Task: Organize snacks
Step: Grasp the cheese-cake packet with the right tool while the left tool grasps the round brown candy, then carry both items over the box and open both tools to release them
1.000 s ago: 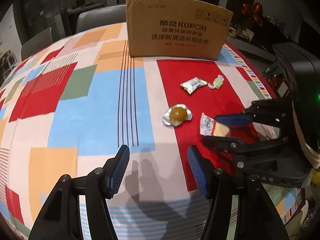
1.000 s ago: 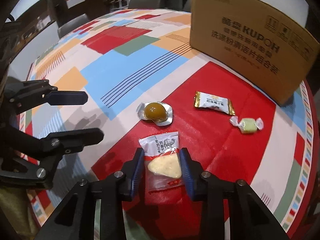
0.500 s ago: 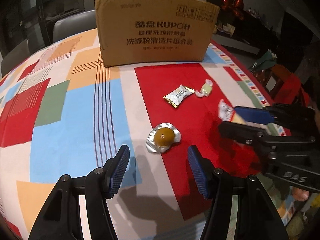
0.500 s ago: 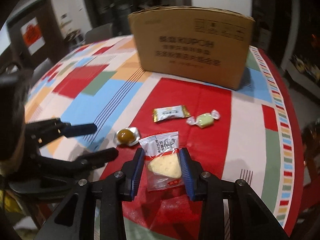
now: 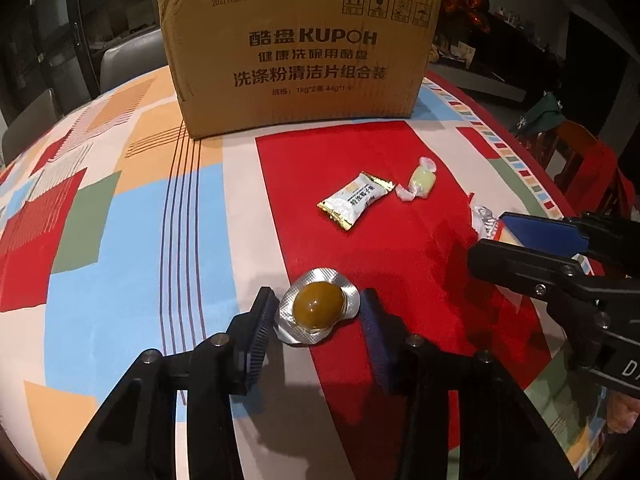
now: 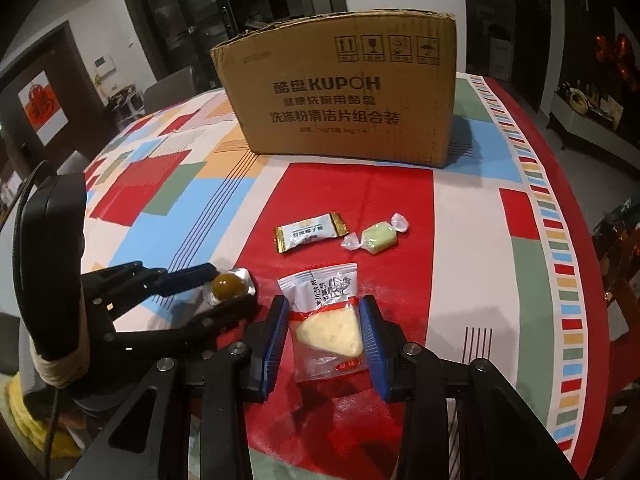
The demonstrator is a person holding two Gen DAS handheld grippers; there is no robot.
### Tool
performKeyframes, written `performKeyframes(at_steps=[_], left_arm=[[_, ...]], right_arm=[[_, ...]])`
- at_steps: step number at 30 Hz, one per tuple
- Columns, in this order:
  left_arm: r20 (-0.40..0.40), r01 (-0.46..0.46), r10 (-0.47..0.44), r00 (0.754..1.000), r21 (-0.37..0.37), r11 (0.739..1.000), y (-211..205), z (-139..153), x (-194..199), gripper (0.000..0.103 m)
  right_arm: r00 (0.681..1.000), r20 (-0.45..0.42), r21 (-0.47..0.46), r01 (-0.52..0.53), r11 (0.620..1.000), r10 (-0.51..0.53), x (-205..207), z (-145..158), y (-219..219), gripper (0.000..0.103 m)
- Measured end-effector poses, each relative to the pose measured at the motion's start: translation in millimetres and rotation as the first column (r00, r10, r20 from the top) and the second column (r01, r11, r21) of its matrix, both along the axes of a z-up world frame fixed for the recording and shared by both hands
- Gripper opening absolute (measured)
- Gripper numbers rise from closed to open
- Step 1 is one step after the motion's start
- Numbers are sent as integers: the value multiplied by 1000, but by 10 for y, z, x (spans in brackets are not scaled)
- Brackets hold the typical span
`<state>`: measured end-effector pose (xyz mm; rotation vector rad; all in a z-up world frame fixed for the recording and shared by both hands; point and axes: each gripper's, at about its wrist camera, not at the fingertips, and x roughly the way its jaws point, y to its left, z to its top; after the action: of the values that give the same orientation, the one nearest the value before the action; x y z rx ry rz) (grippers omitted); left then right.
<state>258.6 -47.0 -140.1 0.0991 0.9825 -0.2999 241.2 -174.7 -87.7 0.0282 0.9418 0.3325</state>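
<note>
My left gripper [image 5: 316,320] is open, its fingers on either side of a foil-cupped amber jelly snack [image 5: 318,310] on the tablecloth; the left pad touches the foil edge. The jelly also shows in the right wrist view [image 6: 229,285]. My right gripper [image 6: 323,330] is shut on a clear packet with a cheese-shaped snack [image 6: 328,330], held above the table. It shows at the right of the left wrist view [image 5: 486,222]. A white and gold sachet [image 5: 354,199] and a green wrapped candy [image 5: 420,182] lie on the red patch beyond.
A tall cardboard box [image 5: 298,56] printed KUPOH stands at the back of the table. The patchwork tablecloth [image 5: 120,240] covers a round table whose edge curves off right. Chairs [image 5: 128,64] stand behind the box.
My left gripper has moved forward and right, from open tablecloth until its fingers flank the jelly snack. My right gripper has lifted the cheese packet off the table and turned toward the box.
</note>
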Motion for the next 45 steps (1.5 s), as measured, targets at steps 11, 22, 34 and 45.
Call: performKeyframes(at_steps=[11, 22, 34, 45], left_arm=[[8, -48, 48, 999, -62, 997, 96, 114, -28, 41], [131, -66, 83, 988, -124, 990, 155, 759, -5, 41], [284, -61, 106, 953, -162, 985, 194, 1491, 267, 41], [370, -60, 124, 921, -180, 982, 250, 1965, 764, 41]], right_arm=[[1000, 24, 17, 4, 1000, -4, -7, 79, -12, 38], [992, 126, 55, 16, 998, -23, 110, 506, -72, 37], [958, 284, 111, 17, 994, -48, 367, 1173, -45, 37], [912, 402, 166, 15, 986, -81, 768, 1699, -36, 37]])
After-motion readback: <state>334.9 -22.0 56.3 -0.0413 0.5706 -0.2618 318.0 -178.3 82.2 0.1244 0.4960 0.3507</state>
